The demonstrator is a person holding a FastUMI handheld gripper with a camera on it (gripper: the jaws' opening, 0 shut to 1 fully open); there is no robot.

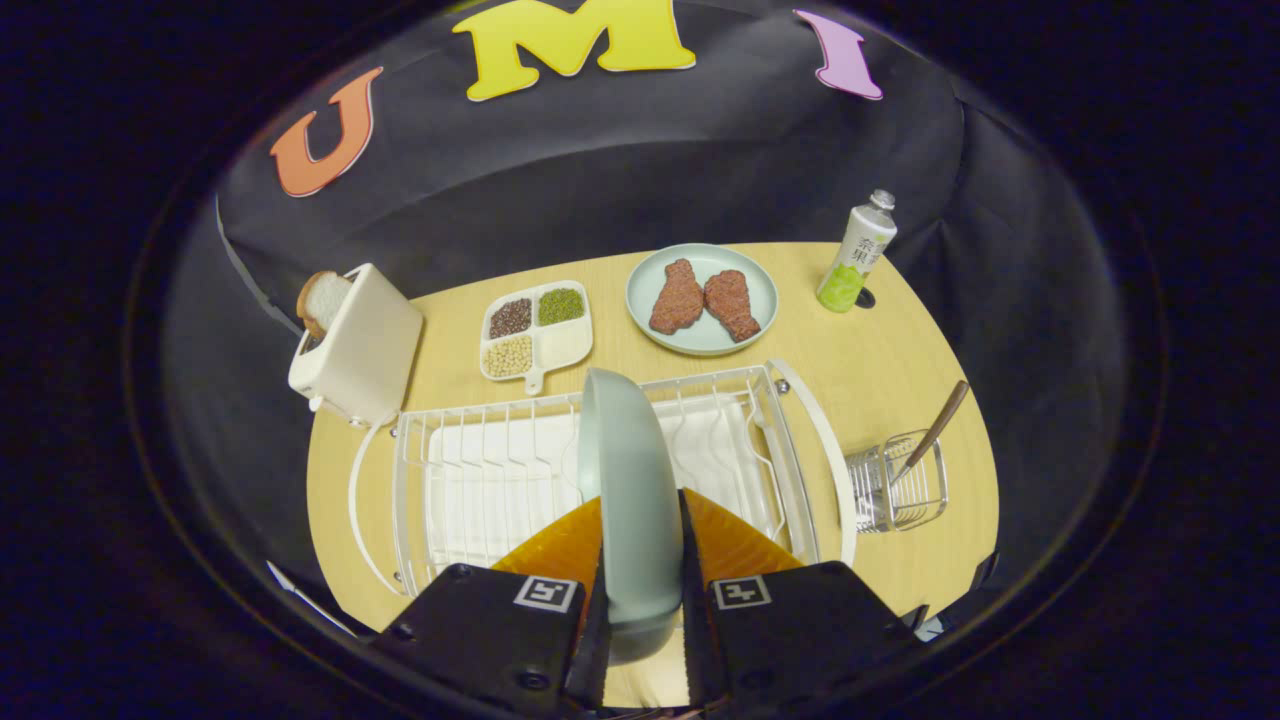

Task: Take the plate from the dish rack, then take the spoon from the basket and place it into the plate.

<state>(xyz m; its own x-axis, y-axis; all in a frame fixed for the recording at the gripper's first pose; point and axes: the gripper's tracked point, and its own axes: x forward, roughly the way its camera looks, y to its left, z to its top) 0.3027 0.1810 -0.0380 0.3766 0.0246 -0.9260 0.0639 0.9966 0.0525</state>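
Because the hand-held gripper [640,590] pinches the pale green ceramic plate [630,500] edge-on above the white wire dish rack [480,470], it could slip or catch the wires.

Gripper cam sits right over the near edge of the dish rack [600,470], looking forward and down across it; tabletop [900,380] spreads beyond the rack to the booth wall.

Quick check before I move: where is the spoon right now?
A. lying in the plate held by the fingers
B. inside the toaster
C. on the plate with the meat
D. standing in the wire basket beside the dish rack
D: the spoon stands in the wire basket beside the dish rack, while the gripper fingers clamp the upright plate.
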